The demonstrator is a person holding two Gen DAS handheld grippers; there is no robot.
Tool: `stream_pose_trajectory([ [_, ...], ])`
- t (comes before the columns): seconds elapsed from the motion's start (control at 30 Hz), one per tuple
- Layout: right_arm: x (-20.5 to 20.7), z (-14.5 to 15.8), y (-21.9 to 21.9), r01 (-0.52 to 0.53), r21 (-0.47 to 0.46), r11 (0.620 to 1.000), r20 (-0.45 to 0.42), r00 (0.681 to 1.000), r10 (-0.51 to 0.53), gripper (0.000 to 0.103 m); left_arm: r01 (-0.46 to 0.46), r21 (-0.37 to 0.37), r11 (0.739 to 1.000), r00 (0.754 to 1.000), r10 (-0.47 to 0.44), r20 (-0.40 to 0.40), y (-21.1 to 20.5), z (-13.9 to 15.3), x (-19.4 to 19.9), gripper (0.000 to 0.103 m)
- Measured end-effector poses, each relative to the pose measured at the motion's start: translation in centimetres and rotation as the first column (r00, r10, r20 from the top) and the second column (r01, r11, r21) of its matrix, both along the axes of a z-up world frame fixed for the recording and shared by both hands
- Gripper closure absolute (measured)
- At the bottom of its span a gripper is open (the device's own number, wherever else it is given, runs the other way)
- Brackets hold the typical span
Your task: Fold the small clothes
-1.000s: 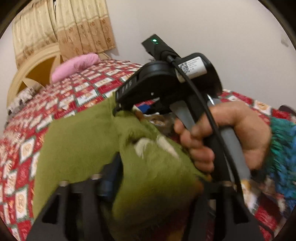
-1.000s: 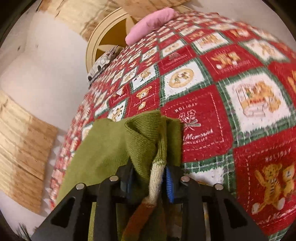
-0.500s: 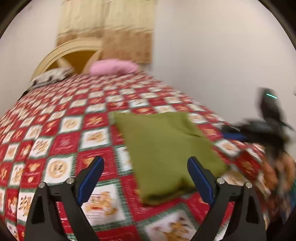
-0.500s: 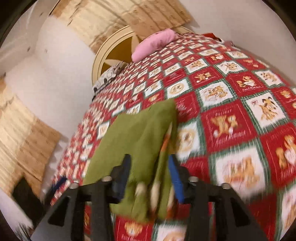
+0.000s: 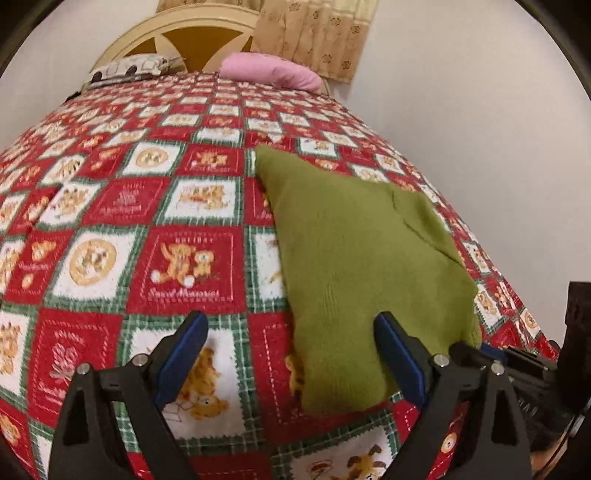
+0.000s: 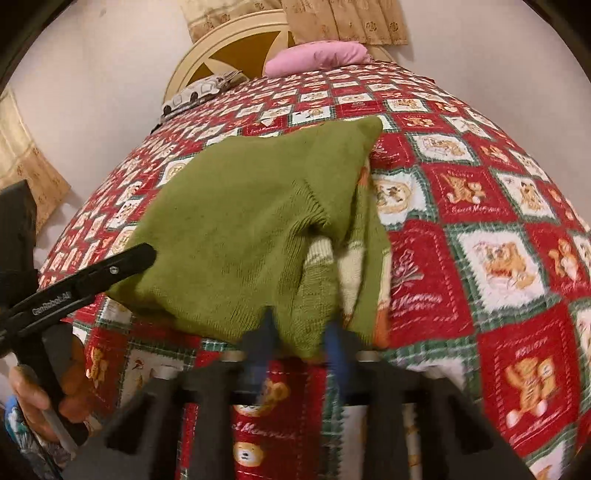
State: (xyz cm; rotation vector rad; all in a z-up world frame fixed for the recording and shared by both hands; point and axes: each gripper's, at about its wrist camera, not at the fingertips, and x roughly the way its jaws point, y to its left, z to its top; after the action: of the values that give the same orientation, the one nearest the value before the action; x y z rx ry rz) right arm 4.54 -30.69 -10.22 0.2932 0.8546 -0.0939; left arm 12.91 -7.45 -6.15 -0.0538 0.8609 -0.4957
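Observation:
A small olive-green knitted garment (image 5: 354,254) lies folded on the red patchwork bedspread (image 5: 122,206). My left gripper (image 5: 291,354) is open and empty, its right finger over the garment's near edge. In the right wrist view the garment (image 6: 240,221) shows a cream and orange inner layer at its near right corner. My right gripper (image 6: 299,339) is blurred; its blue pads stand a little apart at the garment's near hem, which hangs between them. The left gripper (image 6: 110,269) shows at the left of that view, held by a hand.
A pink pillow (image 5: 269,70) and a patterned pillow (image 5: 129,66) lie at the headboard (image 5: 177,29). A wall runs along the bed's right side (image 5: 480,110). The bedspread (image 6: 480,240) spreads wide to the right of the garment.
My left gripper let go of the garment and drew back. The garment dropped flat onto the bed. My right gripper's pads parted and it drew back toward the near hem.

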Motion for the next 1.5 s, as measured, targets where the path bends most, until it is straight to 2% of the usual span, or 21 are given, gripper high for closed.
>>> stream_pose_trajectory([
  [0.03,0.0,0.5,-0.3,-0.006,0.004,1.000,0.003,1.000,0.006,0.092,-0.001,0.014,1.000,1.000,0.000,0.017,-0.2,0.4,0.0,0.007],
  [0.13,-0.6,2.4,-1.0,-0.009,-0.100,0.995,0.017,1.000,0.010,0.092,0.011,0.042,0.999,0.999,-0.013,0.045,-0.8,0.9,0.8,0.007],
  [0.2,-0.7,2.8,-2.3,0.001,-0.113,0.994,-0.003,1.000,-0.002,0.092,0.016,0.058,0.998,0.999,-0.018,0.044,-1.5,0.5,1.2,0.006],
  [0.3,0.2,0.8,-3.0,-0.031,-0.098,0.995,-0.085,0.996,0.023,0.092,0.015,0.086,0.996,1.000,-0.016,0.006,-2.3,-1.4,1.2,0.006],
  [0.37,0.0,0.0,-3.0,-0.033,-0.124,0.992,-0.075,0.997,0.024,0.090,-0.003,0.129,0.992,1.000,0.001,0.017,-2.5,-3.0,0.6,0.005],
  [0.43,-0.4,0.1,-3.3,-0.019,-0.119,0.993,-0.056,0.998,0.012,0.080,-0.010,0.129,0.992,1.000,0.007,0.020,-2.2,-3.9,-0.1,0.005],
  [0.5,-0.6,-0.2,-4.1,0.012,-0.091,0.996,-0.068,0.998,-0.018,0.048,-0.003,0.124,0.992,1.000,0.002,0.010,-2.0,-3.4,0.2,0.005],
  [0.6,-1.6,0.9,-6.0,0.050,0.040,0.998,-0.020,0.999,-0.049,0.047,0.014,0.135,0.991,1.000,-0.017,0.019,-1.8,-2.4,0.3,0.004],
  [0.7,-1.9,3.4,-6.7,0.069,0.086,0.994,0.090,0.993,-0.077,0.047,0.022,0.135,0.991,0.996,-0.034,0.085,-1.7,-0.1,0.1,0.005],
  [0.87,3.0,6.1,-7.8,0.071,0.037,0.997,0.114,0.991,-0.075,0.047,-0.005,0.106,0.994,0.986,-0.013,0.168,-2.3,3.1,2.4,0.003],
  [0.93,5.0,6.4,-9.2,0.086,0.094,0.992,0.112,0.989,-0.096,0.047,-0.016,0.085,0.996,0.987,0.002,0.159,-2.8,3.4,4.0,0.003],
  [1.03,9.2,4.9,-10.8,0.079,0.190,0.979,0.059,0.994,-0.092,0.047,-0.033,0.071,0.997,0.993,0.025,0.113,-4.4,2.8,6.5,0.003],
  [1.1,12.7,3.2,-10.6,0.075,0.158,0.985,-0.018,0.997,-0.074,0.047,-0.040,0.078,0.996,0.996,0.033,0.087,-5.7,1.8,7.8,0.003],
  [1.13,13.7,2.4,-10.2,0.083,0.115,0.990,-0.051,0.996,-0.077,0.047,-0.057,0.106,0.993,0.996,0.048,0.082,-6.3,1.1,8.2,0.003],
  [1.17,14.9,1.8,-9.9,0.090,0.059,0.994,-0.075,0.994,-0.086,0.054,-0.070,0.125,0.990,0.996,0.062,0.069,-6.5,0.4,8.5,0.003],
  [1.2,16.0,1.2,-9.4,0.078,0.008,0.997,-0.080,0.994,-0.077,0.077,-0.076,0.118,0.990,0.996,0.070,0.053,-6.5,0.0,8.4,0.003],
  [1.23,16.9,0.9,-8.7,0.037,-0.011,0.999,-0.080,0.996,-0.038,0.084,-0.089,0.091,0.992,0.996,0.086,0.036,-6.1,-0.5,8.4,0.003],
  [1.3,17.6,1.4,-7.1,-0.027,-0.069,0.997,-0.041,0.999,0.024,0.090,-0.129,0.057,0.990,0.992,0.127,0.027,-5.1,-1.2,8.1,0.000],
  [1.33,17.5,2.2,-6.3,-0.077,-0.090,0.993,0.014,0.997,0.078,0.091,-0.146,0.047,0.988,0.989,0.145,0.025,-4.8,-1.6,8.0,0.000],
  [1.4,17.5,2.8,-6.4,-0.091,-0.088,0.992,0.087,0.991,0.099,0.092,-0.172,0.006,0.985,0.985,0.172,0.003,-4.2,-2.3,8.0,0.000],
  [1.5,19.1,0.6,-8.4,-0.055,-0.060,0.997,0.043,0.997,0.058,0.093,-0.184,-0.033,0.982,0.983,0.183,-0.027,-4.2,-2.9,8.2,0.000],
])
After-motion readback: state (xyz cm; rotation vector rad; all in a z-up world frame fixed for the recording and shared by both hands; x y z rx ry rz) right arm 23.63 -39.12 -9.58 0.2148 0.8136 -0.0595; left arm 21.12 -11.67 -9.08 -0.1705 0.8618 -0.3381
